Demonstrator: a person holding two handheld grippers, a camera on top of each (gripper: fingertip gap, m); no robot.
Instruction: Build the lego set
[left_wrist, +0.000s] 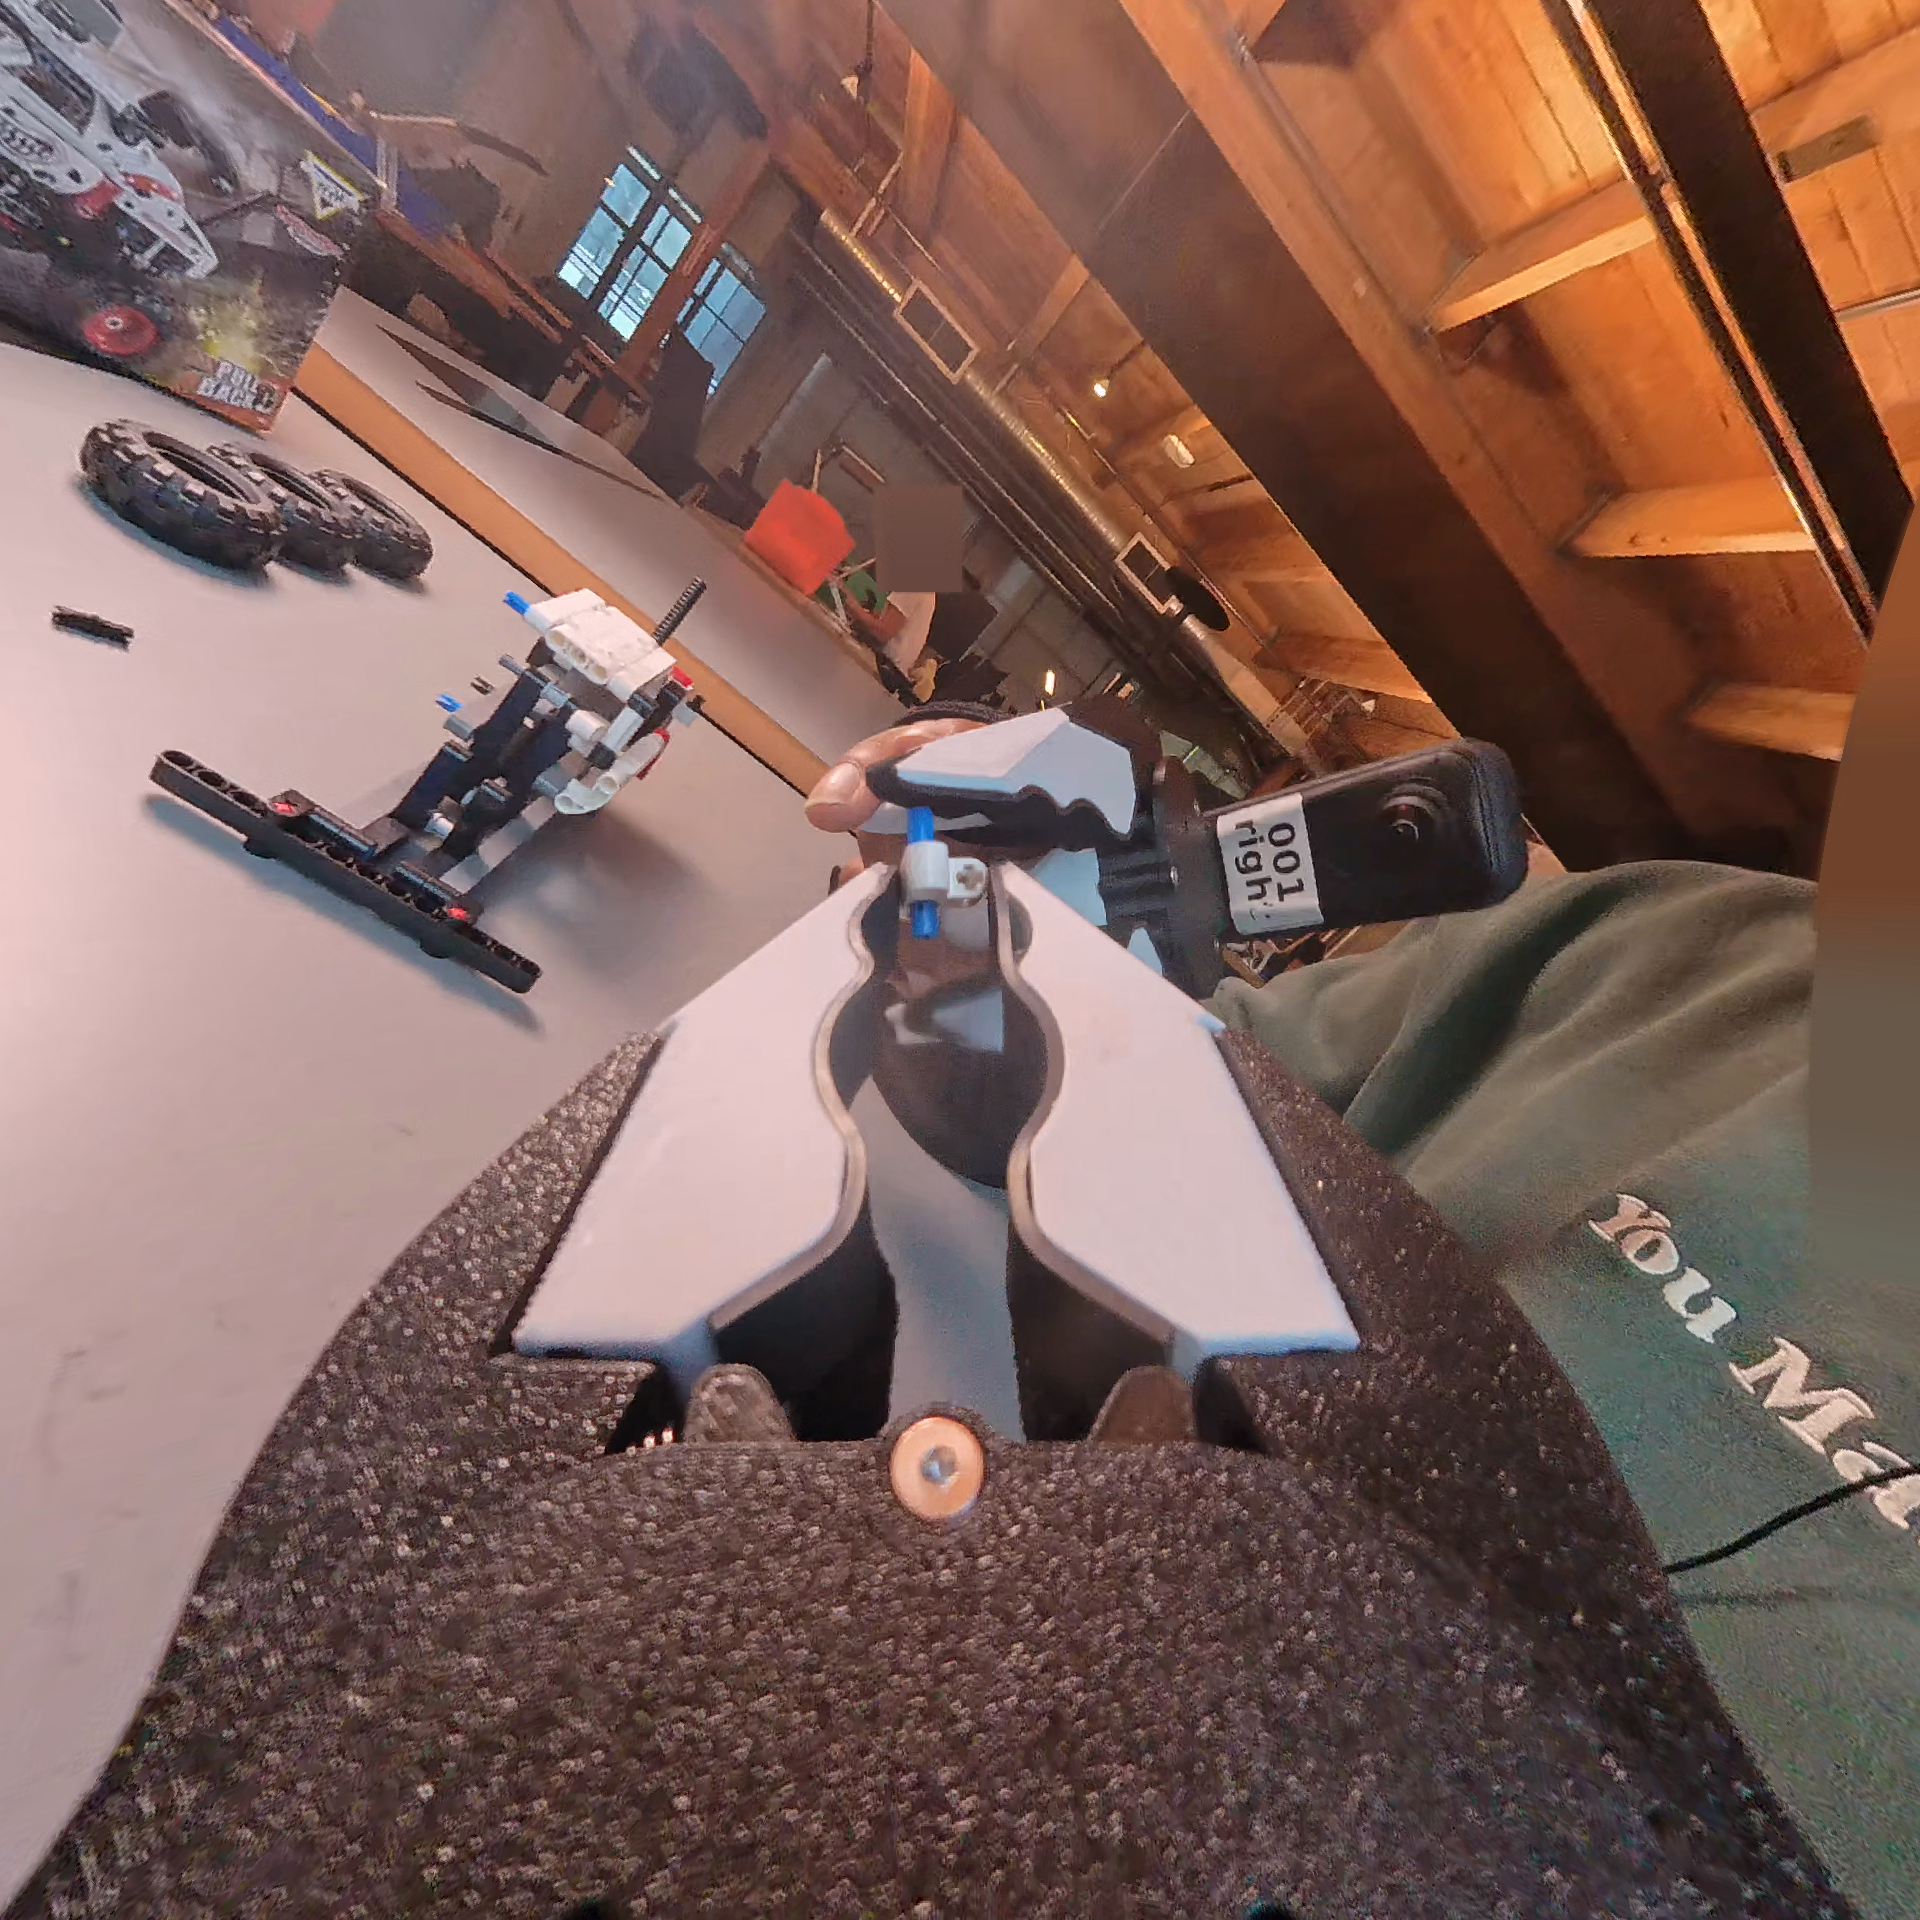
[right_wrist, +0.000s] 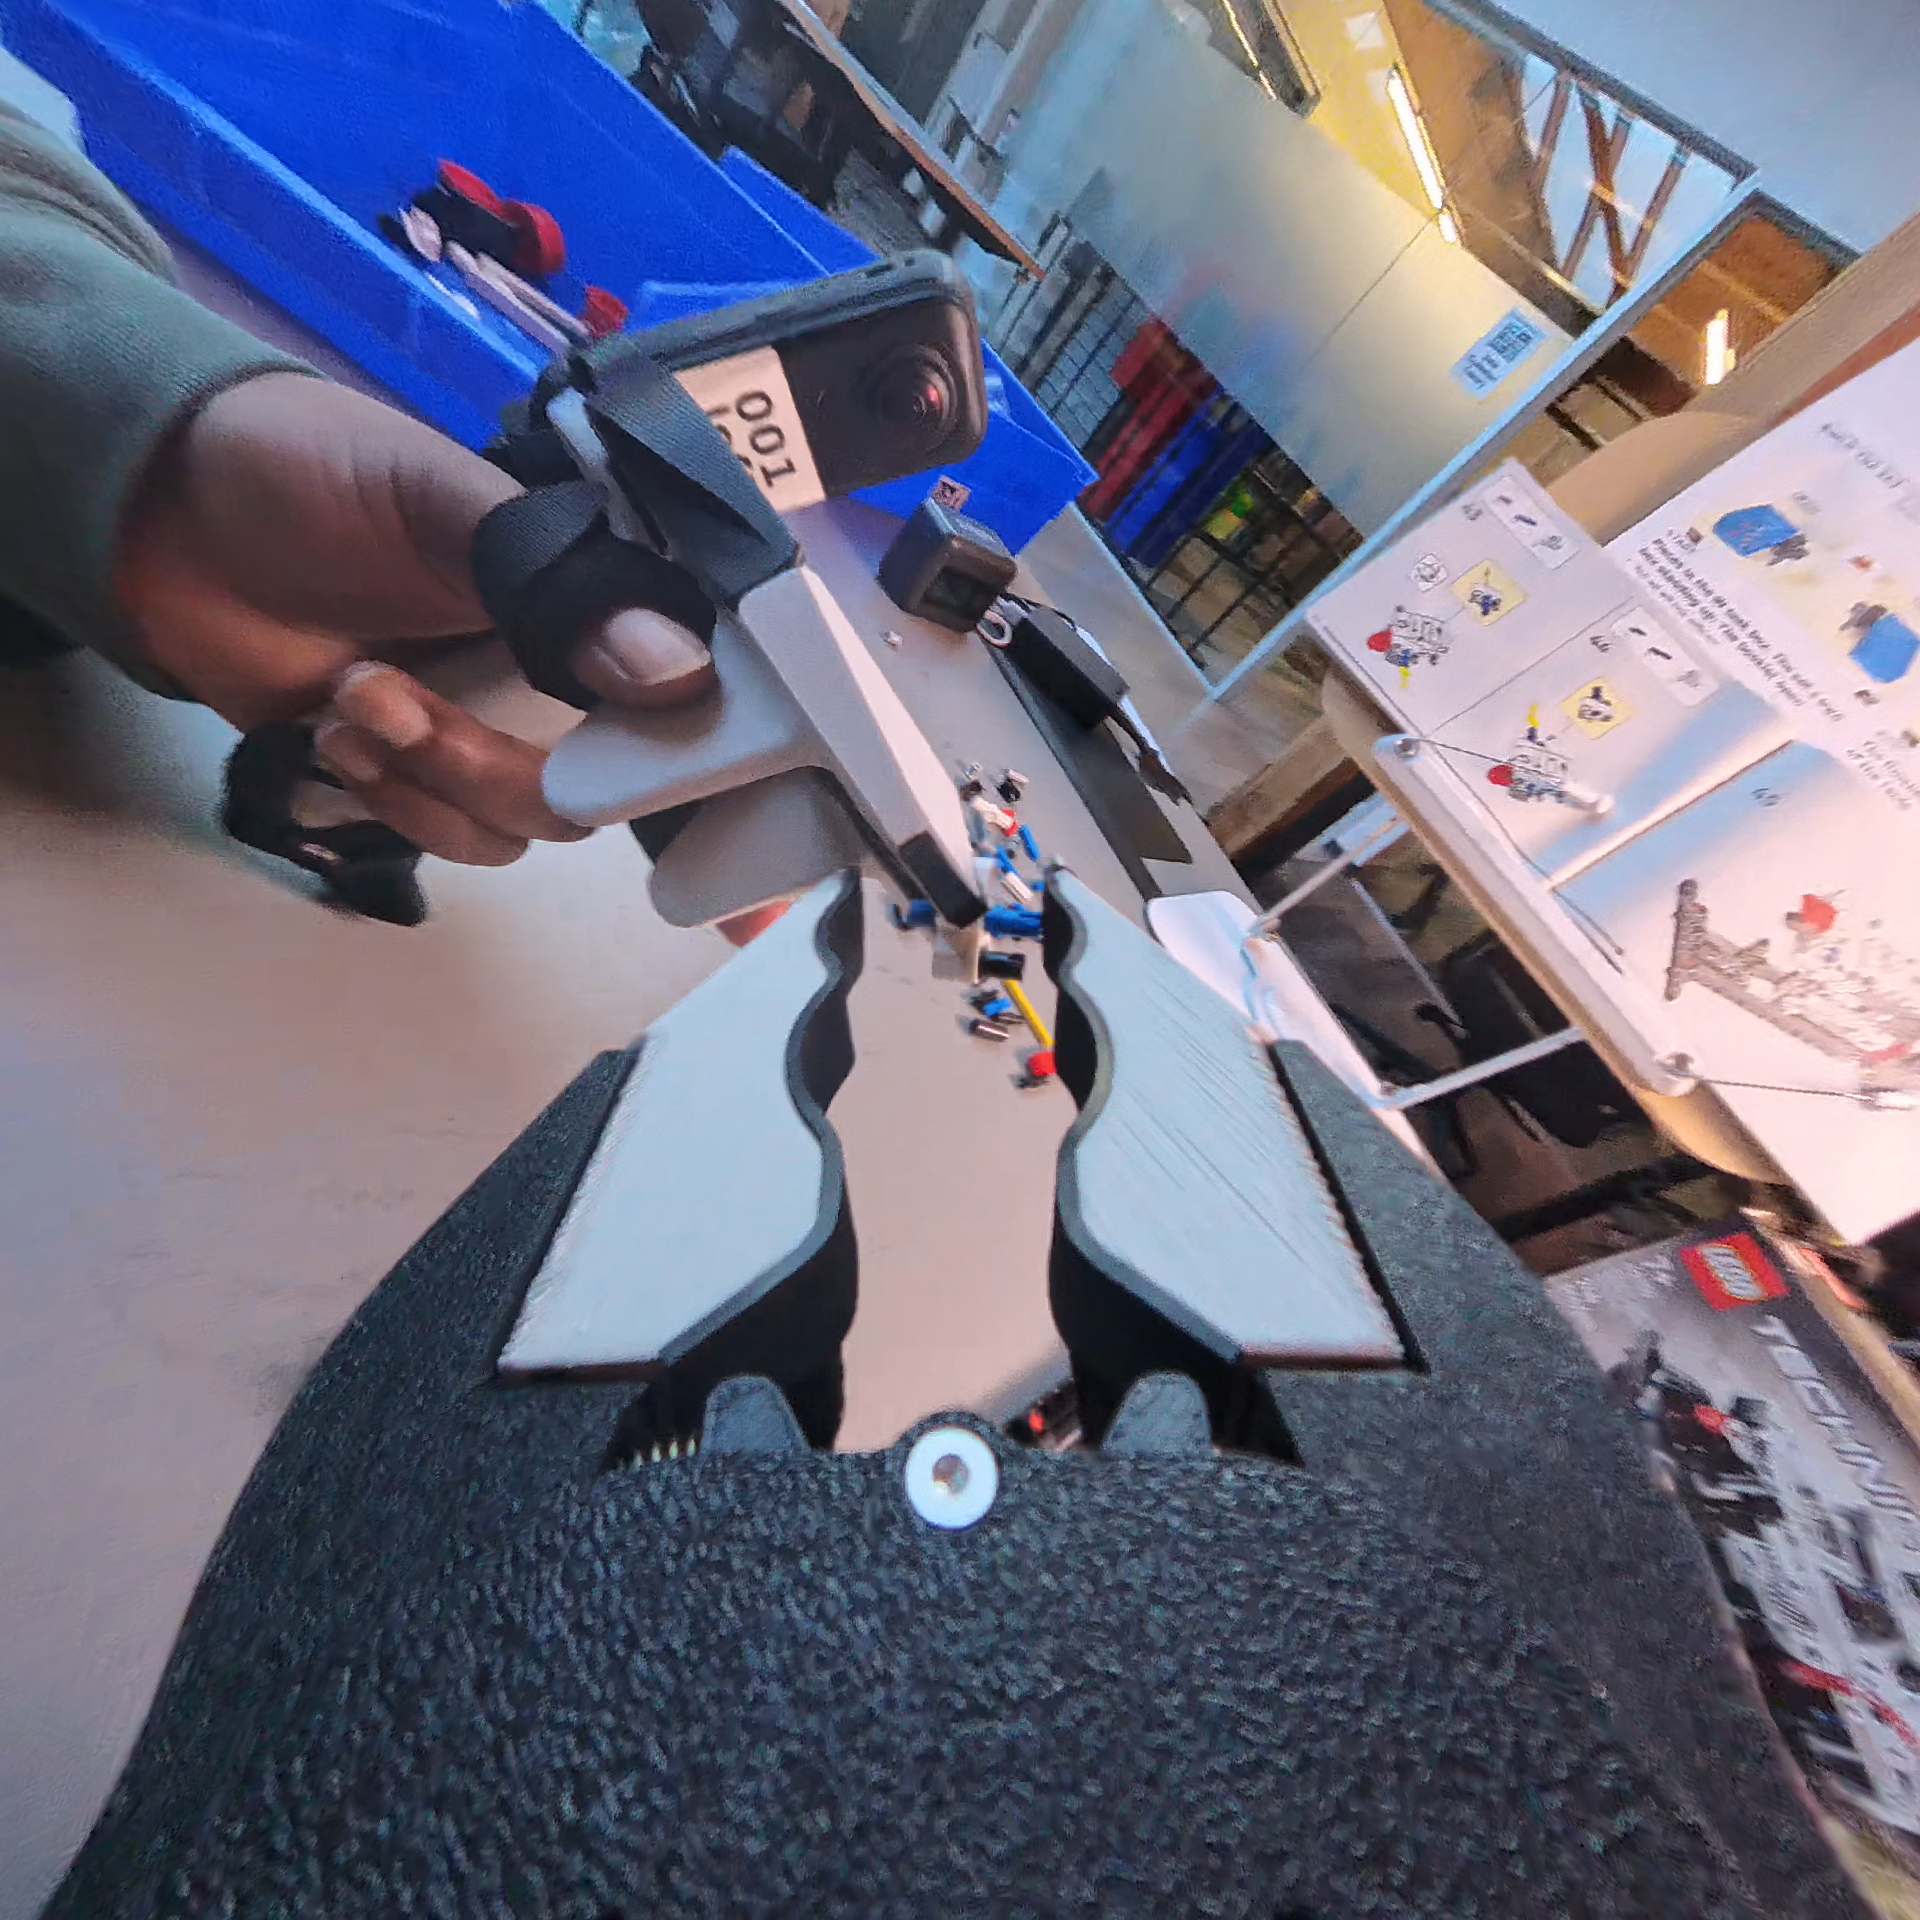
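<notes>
Left gripper (left_wrist: 940, 883) pinches a white connector (left_wrist: 928, 864) with a blue pin (left_wrist: 921, 875) through it, raised above the table (left_wrist: 260, 1091). Right gripper (right_wrist: 951, 904) stands wide apart, empty, facing it over loose pieces (right_wrist: 1003, 935).

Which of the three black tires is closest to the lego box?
The tire at the far-left end of the row is closest to the lego box. The other two tires lie beside it, farther toward the half-built lego model.

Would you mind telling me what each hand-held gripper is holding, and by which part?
The left hand-held gripper pinches a small white connector with a blue pin, by the connector's body. The right hand-held gripper is open, holding nothing.
</notes>
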